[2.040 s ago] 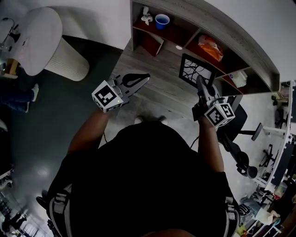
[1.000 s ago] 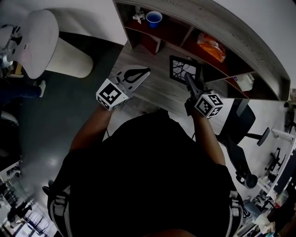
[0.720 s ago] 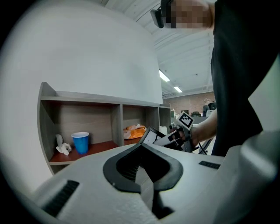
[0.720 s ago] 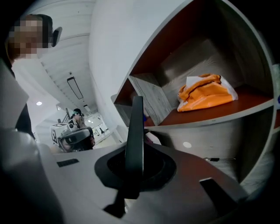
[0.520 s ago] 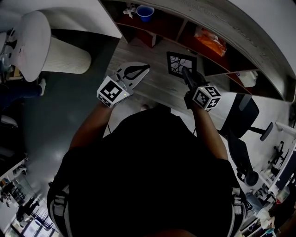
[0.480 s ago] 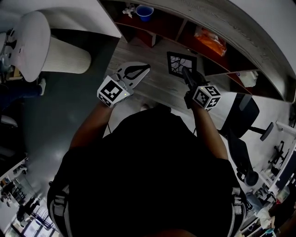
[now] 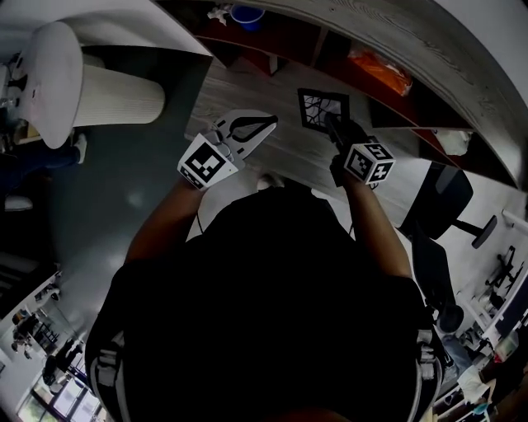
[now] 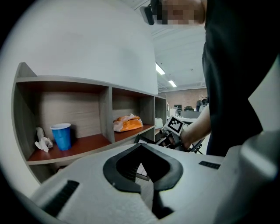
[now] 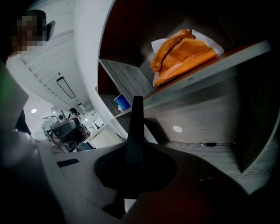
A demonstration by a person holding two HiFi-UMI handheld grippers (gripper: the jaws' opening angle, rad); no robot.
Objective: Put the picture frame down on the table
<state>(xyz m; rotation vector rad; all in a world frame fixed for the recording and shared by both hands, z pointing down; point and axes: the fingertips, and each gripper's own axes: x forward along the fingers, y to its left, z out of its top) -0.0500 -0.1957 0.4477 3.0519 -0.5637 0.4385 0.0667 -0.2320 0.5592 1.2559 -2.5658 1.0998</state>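
Plainly, the right hand-held gripper (image 7: 331,125) is clamped on the lower edge of the picture frame (image 7: 322,109), a black frame with a branching pattern. It is held up in the air in front of the open shelf (image 7: 289,45), roughly between the compartment with the blue cup (image 7: 245,12) and the one with the orange bag (image 7: 379,66). Meanwhile the left hand-held gripper (image 7: 269,123) hangs beside it with its jaws together on nothing.

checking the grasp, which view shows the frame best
Head view: the frame shows its whole face, held by the right gripper. Right gripper view shows only its edge; left gripper view, a sliver behind the fingers.
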